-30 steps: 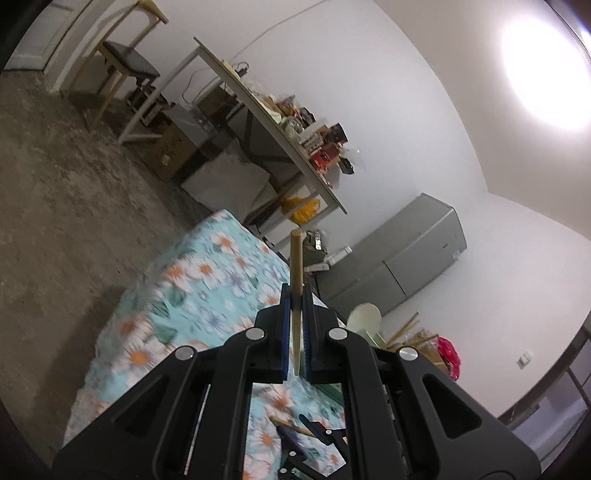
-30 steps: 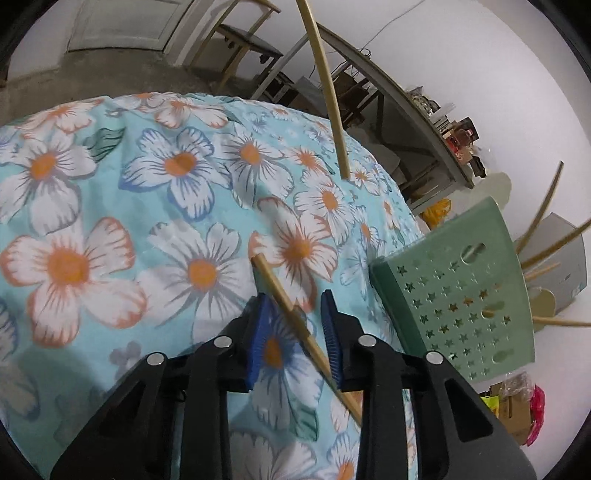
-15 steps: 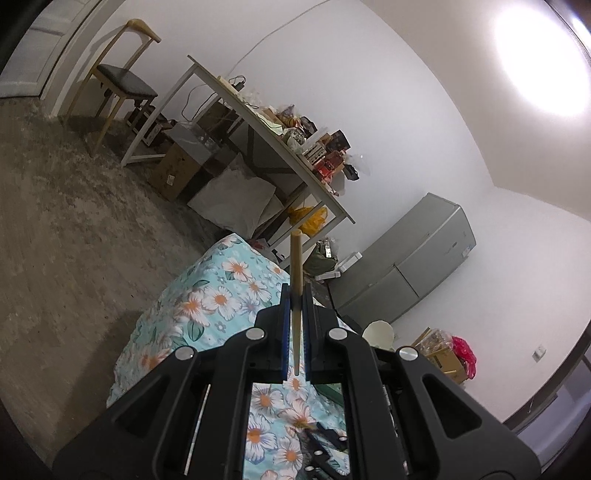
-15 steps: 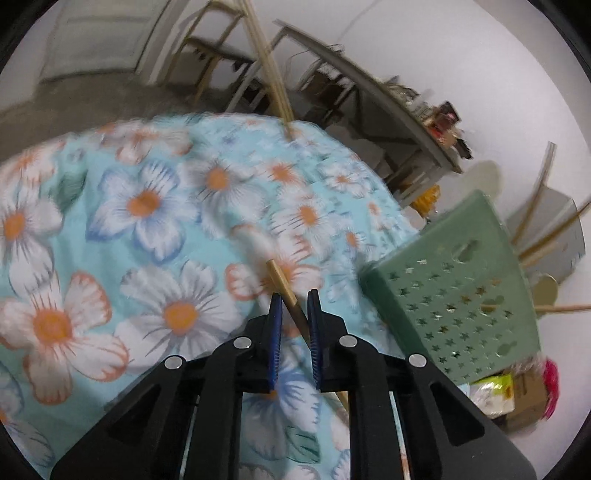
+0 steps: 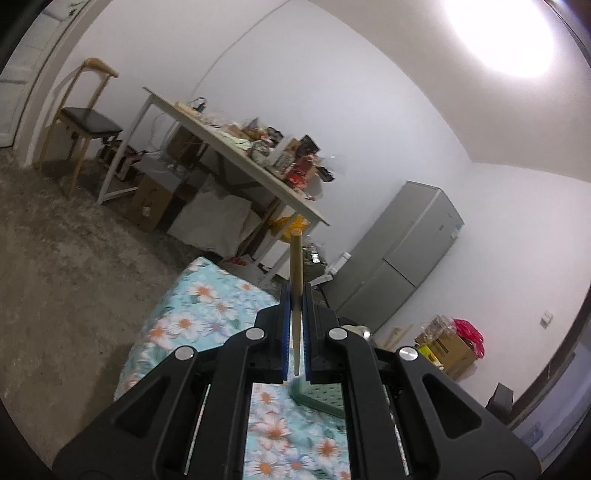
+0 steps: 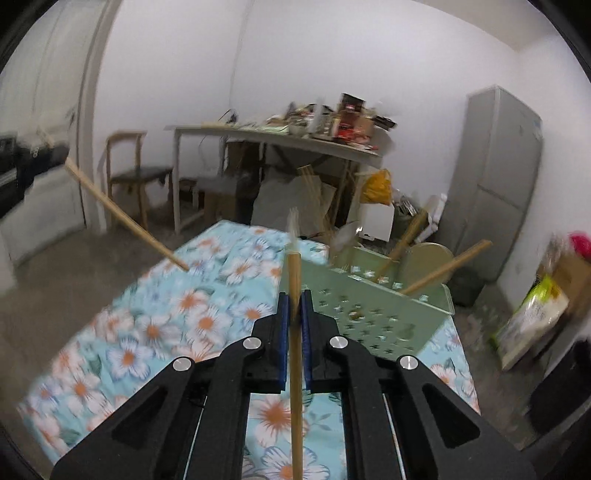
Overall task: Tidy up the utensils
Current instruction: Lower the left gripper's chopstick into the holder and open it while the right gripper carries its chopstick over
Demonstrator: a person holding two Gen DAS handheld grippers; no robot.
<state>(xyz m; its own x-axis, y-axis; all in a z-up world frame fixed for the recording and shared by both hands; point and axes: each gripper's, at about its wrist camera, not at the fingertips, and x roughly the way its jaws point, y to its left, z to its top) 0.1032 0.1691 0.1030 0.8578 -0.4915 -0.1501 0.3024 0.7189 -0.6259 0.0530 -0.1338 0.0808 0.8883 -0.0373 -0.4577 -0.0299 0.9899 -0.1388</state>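
Right hand-held gripper (image 6: 294, 308) clamped on a chopstick (image 6: 294, 332), jaws just closed; left hand-held gripper (image 5: 294, 310) pinches another chopstick (image 5: 296, 280). Both upright above floral tabletop (image 6: 147, 332), likely for dropping into green basket (image 6: 384, 314).

A ceiling lamp (image 5: 506, 33) at one o'clock in the left wrist view burns out to pure white glare and washes the walls around it, while the floor (image 5: 55, 295) at nine o'clock stays dim. Both fisheye views bend straight lines and fall to black at the corners. The right wrist view is smeared by motion blur, worst on the cloth (image 6: 122, 354) and clutter toward three o'clock.
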